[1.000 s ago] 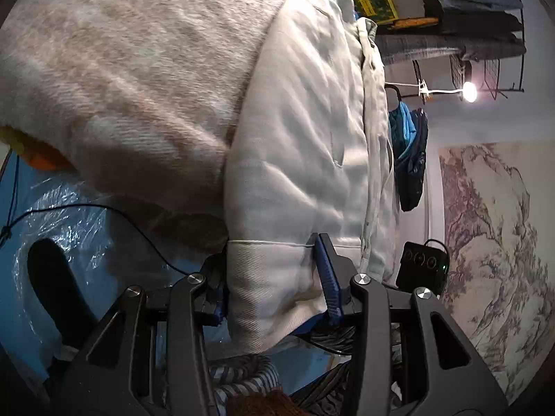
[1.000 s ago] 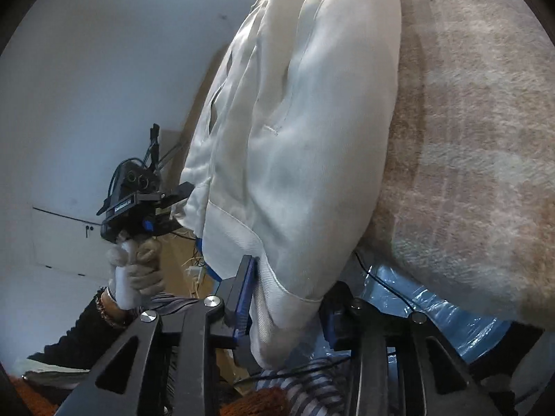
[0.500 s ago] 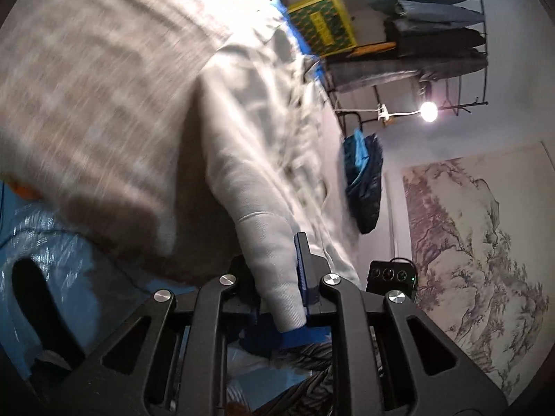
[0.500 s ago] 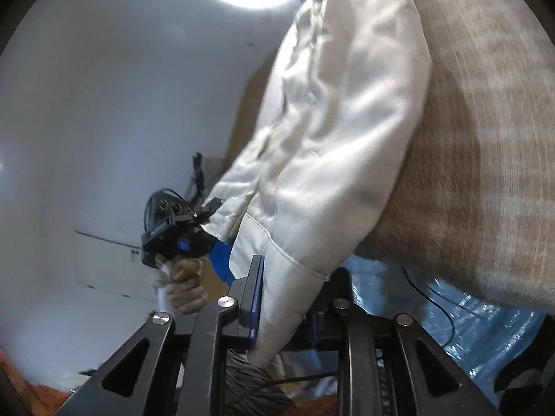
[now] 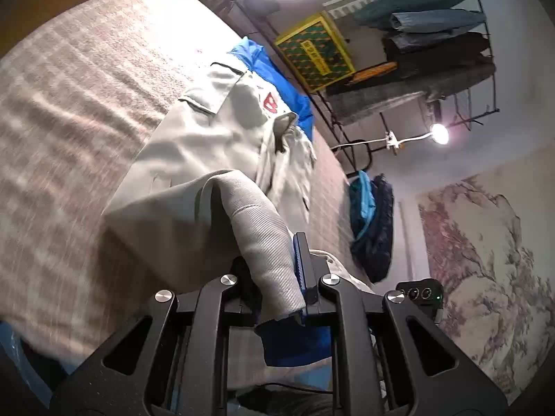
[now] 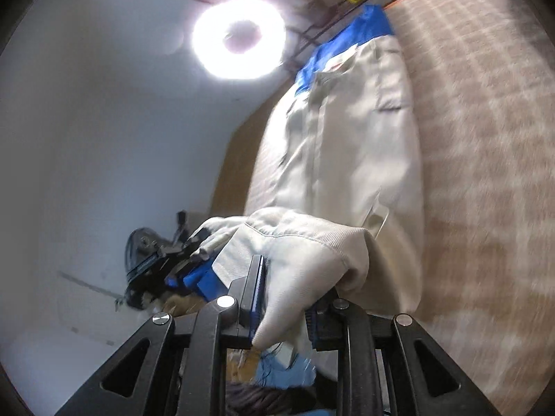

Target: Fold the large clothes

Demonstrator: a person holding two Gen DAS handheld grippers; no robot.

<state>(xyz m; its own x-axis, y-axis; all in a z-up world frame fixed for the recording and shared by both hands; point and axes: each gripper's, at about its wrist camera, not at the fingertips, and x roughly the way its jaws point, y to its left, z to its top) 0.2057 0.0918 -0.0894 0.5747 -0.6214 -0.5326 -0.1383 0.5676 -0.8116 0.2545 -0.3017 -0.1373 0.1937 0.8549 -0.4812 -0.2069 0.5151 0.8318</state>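
1. Underneath everything lies a bed with a beige checked blanket [image 5: 86,111], which fills most of both views.
2. Next, a pale cream jacket [image 5: 208,145] with a blue collar part lies stretched along the blanket; its near hem is raised off the blanket and bunched at both hand-held grippers.
3. Beside the bed, a black metal rack [image 5: 447,38] carries folded clothes, with a small lamp [image 5: 438,133] clipped just below it and a bright ring light [image 6: 239,38] above.
4. Nearer, the left hand-held gripper [image 5: 277,277] is clamped on one gathered corner of the jacket's hem, cloth squeezed between its blue-padded jaws.
5. Likewise, the right hand-held gripper [image 6: 286,298] is clamped on the other hem corner, the fabric draped over its jaws.
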